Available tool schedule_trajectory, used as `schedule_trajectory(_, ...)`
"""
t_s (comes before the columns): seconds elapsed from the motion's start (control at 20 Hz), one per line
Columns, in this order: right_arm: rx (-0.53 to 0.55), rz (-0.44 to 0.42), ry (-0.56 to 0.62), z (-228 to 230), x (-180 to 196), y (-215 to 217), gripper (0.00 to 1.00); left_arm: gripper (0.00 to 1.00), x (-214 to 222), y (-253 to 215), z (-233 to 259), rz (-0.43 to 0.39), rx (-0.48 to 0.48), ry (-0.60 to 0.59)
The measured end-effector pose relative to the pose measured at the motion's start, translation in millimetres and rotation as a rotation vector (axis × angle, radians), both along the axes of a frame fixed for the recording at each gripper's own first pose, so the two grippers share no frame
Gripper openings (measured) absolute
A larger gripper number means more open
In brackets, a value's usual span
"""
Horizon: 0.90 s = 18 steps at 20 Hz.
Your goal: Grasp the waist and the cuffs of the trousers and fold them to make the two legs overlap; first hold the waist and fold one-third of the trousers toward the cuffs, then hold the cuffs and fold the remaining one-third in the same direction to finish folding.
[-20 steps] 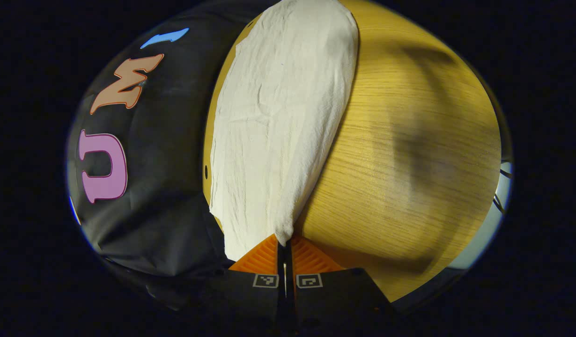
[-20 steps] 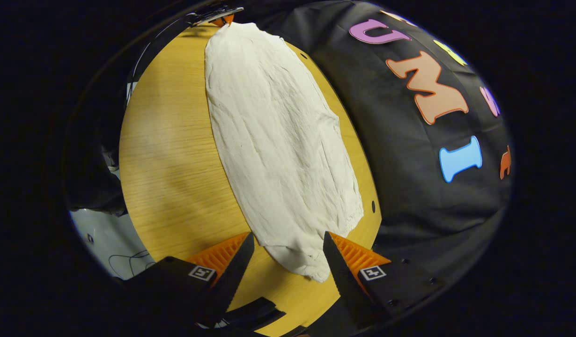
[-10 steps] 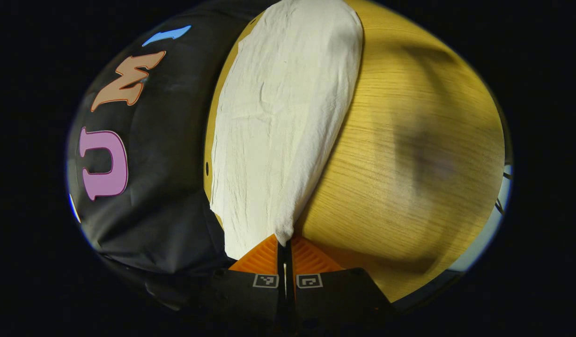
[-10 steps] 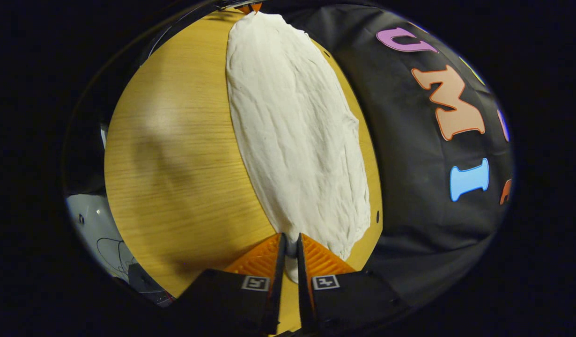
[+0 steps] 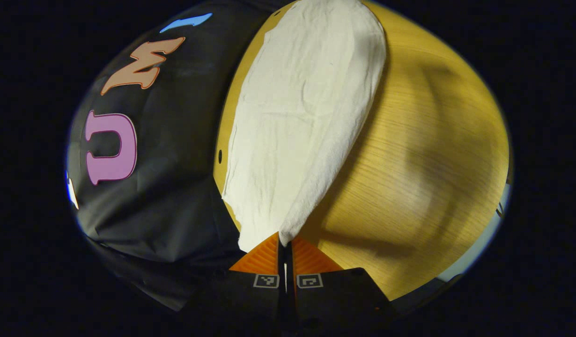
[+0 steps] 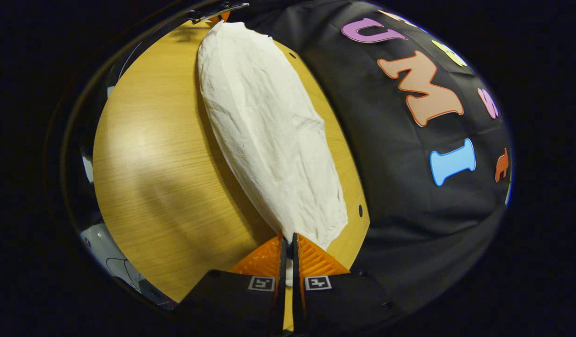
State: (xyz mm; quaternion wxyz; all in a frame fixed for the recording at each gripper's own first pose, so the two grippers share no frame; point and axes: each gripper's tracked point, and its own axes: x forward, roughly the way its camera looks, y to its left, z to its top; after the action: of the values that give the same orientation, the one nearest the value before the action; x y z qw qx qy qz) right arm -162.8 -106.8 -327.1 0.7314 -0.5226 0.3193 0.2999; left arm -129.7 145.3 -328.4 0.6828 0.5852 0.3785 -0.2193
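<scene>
The white trousers (image 6: 269, 140) stretch lengthwise between both grippers, bottom centre to top of frame, above the tabletop (image 6: 157, 178); each gripper's jaws seem clenched on an end.

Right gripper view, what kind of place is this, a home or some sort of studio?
Most likely a recording booth, not a home: a bare wooden table stands against a black cloth wall, and white trousers lie stretched on it, pinched at each end by the right gripper and left gripper.

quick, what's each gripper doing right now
Left gripper: closed, fingers pinching one end of the white trousers.
Right gripper: closed, fingers pinching the opposite end.
</scene>
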Motion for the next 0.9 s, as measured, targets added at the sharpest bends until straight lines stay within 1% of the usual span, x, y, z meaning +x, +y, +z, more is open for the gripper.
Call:
schedule_trajectory(0.15,0.045,-0.024,-0.038,13,21,3,0.09,0.0,20,2,22,0.061,0.005,-0.058)
schedule_trajectory(0.35,0.087,-0.067,-0.085,29,55,7,0.09,0.0,56,-2,48,0.083,0.001,-0.142)
schedule_trajectory(0.55,0.103,-0.132,-0.141,40,94,17,0.09,0.0,95,-3,67,0.107,-0.052,-0.205)
schedule_trajectory(0.6,0.099,-0.15,-0.154,43,103,20,0.12,0.0,106,-5,69,0.106,-0.062,-0.216)
schedule_trajectory(0.7,0.109,-0.173,-0.182,46,123,30,0.06,0.0,129,-8,75,0.111,-0.093,-0.244)
schedule_trajectory(0.75,0.107,-0.182,-0.19,46,132,33,0.09,0.0,140,-8,75,0.119,-0.112,-0.256)
schedule_trajectory(0.9,0.109,-0.21,-0.211,43,161,43,0.09,0.0,167,-12,76,0.144,-0.169,-0.282)
